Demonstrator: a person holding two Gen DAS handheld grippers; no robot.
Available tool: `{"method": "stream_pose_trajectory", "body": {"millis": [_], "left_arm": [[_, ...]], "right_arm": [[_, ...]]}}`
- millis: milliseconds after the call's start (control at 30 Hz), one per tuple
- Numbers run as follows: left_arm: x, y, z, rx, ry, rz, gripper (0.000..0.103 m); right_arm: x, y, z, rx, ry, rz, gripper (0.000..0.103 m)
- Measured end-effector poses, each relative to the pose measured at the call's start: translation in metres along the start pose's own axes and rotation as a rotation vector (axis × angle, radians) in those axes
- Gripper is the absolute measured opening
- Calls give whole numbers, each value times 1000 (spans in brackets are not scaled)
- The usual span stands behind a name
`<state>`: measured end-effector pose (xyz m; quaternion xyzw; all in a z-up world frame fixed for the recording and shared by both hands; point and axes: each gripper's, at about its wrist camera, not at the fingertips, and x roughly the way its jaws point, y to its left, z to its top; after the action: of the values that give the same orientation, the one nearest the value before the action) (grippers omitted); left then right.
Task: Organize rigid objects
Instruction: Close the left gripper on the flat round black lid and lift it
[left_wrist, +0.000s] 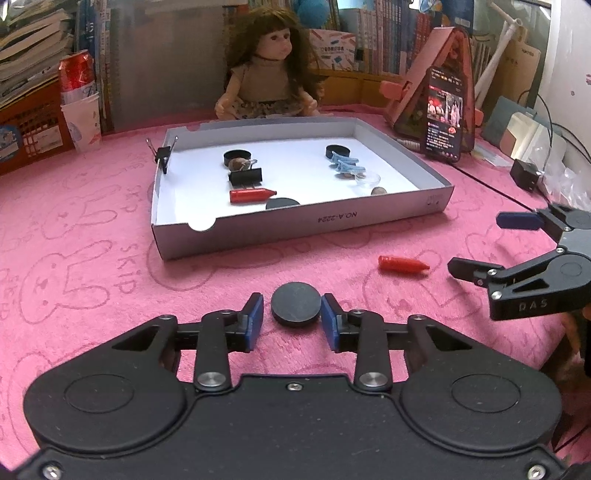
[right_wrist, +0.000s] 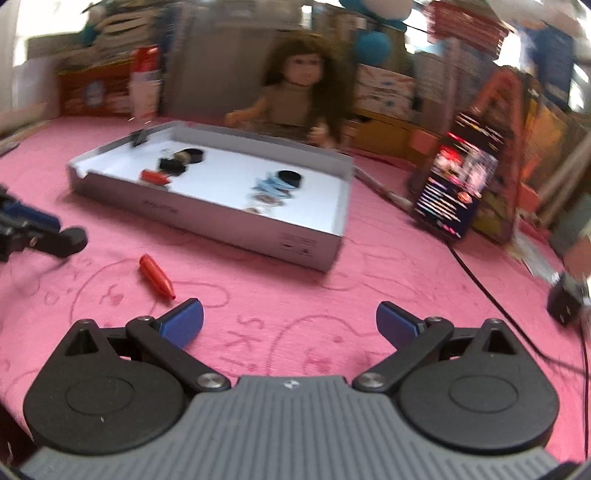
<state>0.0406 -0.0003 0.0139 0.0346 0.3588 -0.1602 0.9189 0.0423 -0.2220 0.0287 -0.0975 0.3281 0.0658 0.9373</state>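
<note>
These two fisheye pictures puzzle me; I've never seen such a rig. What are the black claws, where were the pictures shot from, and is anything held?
A person holds a two-finger gripper in each hand, each carrying its own camera looking forward along the fingers. The left view shows the left gripper, its blue pads on either side of a black disc lying on the pink cloth, apparently not pressing it. The right view shows the right gripper open and empty. A red crayon-like piece lies loose on the cloth. Behind it, a shallow box holds more discs, clips and stones.
</note>
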Motion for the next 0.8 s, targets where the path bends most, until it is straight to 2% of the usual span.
{"method": "stream_pose_trajectory", "body": {"millis": [133, 400, 567, 700, 800], "left_arm": [[-2, 0, 1, 7, -21, 14, 38], [0, -3, -1, 3, -22, -1, 39], [3, -5, -3, 5, -19, 3, 39], [3, -5, -3, 1, -30, 16, 37], [1, -3, -4, -10, -42, 13, 31]], "right_arm": [[-8, -3, 1, 75, -14, 70, 103], [6, 22, 8, -34, 8, 62, 103], [18, 26, 12, -65, 8, -5, 103], [22, 21, 15, -29, 3, -127, 103], [16, 14, 15, 50, 6, -112, 103]]}}
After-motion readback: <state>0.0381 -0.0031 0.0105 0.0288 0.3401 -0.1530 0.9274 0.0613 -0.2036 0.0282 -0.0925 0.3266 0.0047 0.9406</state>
